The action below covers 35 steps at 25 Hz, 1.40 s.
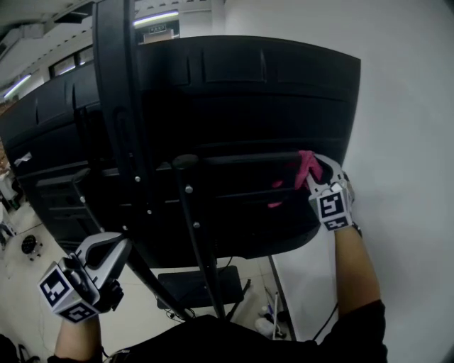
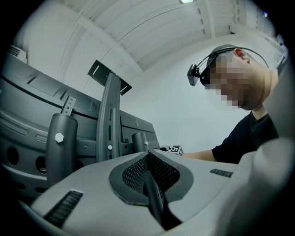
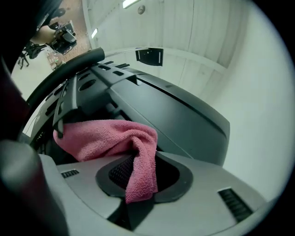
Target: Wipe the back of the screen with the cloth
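Note:
The big black back of the screen (image 1: pixel 241 92) fills the head view, held on a black stand (image 1: pixel 120 106). My right gripper (image 1: pixel 312 174) is shut on a pink cloth (image 1: pixel 306 169) and presses it against the screen's lower right back panel. In the right gripper view the pink cloth (image 3: pixel 115 138) bunches out of the jaws onto the dark panel (image 3: pixel 179 115). My left gripper (image 1: pixel 106 252) hangs low at the left, away from the screen, shut with nothing in it. In the left gripper view its jaws (image 2: pixel 154 184) meet, facing the stand's grey bracket (image 2: pixel 108 124).
A white wall (image 1: pixel 404 142) stands close on the right of the screen. The stand's legs and base plate (image 1: pixel 198 283) sit on the floor below, with cables (image 1: pixel 269 319) near them. Ceiling lights (image 1: pixel 152 18) show above.

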Each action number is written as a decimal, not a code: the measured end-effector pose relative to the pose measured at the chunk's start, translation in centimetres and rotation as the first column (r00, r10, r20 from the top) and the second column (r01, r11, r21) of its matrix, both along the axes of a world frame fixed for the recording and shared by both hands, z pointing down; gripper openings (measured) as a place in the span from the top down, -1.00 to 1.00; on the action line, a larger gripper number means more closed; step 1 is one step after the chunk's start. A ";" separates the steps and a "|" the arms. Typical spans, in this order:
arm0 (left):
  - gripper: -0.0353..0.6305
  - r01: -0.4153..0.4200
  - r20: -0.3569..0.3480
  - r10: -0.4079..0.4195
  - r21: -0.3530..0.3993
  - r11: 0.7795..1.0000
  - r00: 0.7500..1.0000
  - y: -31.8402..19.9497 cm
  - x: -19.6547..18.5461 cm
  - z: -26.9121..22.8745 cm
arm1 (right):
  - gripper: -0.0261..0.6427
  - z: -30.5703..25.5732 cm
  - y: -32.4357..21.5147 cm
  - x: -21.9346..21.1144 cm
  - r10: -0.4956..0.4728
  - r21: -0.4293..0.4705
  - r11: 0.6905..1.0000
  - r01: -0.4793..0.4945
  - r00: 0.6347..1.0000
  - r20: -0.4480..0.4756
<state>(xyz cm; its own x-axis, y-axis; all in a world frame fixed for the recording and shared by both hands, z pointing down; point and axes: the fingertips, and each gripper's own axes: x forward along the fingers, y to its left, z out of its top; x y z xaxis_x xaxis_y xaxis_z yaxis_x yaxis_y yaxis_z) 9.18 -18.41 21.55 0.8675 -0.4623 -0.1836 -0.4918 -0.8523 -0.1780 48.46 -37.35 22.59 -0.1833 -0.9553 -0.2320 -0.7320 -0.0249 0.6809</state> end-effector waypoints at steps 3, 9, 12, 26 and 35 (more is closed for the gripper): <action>0.91 0.028 -0.034 -0.028 -0.018 0.999 0.999 0.6 0.9 0.2 | 0.59 1.1 0.0 5.9 0.056 -0.016 0.998 -0.055 0.996 0.074; 0.91 0.063 -0.040 -0.065 -0.048 0.997 0.997 1.1 1.2 1.4 | 0.60 3.3 0.5 13.4 0.221 -0.098 0.975 -0.200 0.924 0.313; 0.91 0.061 -0.034 -0.064 -0.060 0.996 0.997 0.8 0.1 1.9 | 0.59 5.0 1.2 3.7 0.053 -0.054 0.998 -0.039 0.955 0.292; 0.91 0.078 0.000 -0.078 -0.121 0.990 0.997 0.3 -2.7 3.8 | 0.59 12.8 0.6 -12.6 -0.076 -0.028 0.997 0.075 0.997 -0.025; 0.91 0.085 -0.050 -0.095 -0.171 0.982 0.994 -0.1 2.2 4.5 | 0.59 15.8 0.0 6.1 0.147 -0.084 0.987 -0.137 0.983 0.114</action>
<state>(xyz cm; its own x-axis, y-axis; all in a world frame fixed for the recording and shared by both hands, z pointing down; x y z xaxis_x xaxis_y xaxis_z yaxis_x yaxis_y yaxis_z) 11.40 -18.53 26.02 0.8113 -0.5664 -0.1450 -0.5729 -0.8196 -0.0044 54.52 -37.34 38.35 -0.0196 -0.9852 -0.1700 -0.8011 -0.0862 0.5923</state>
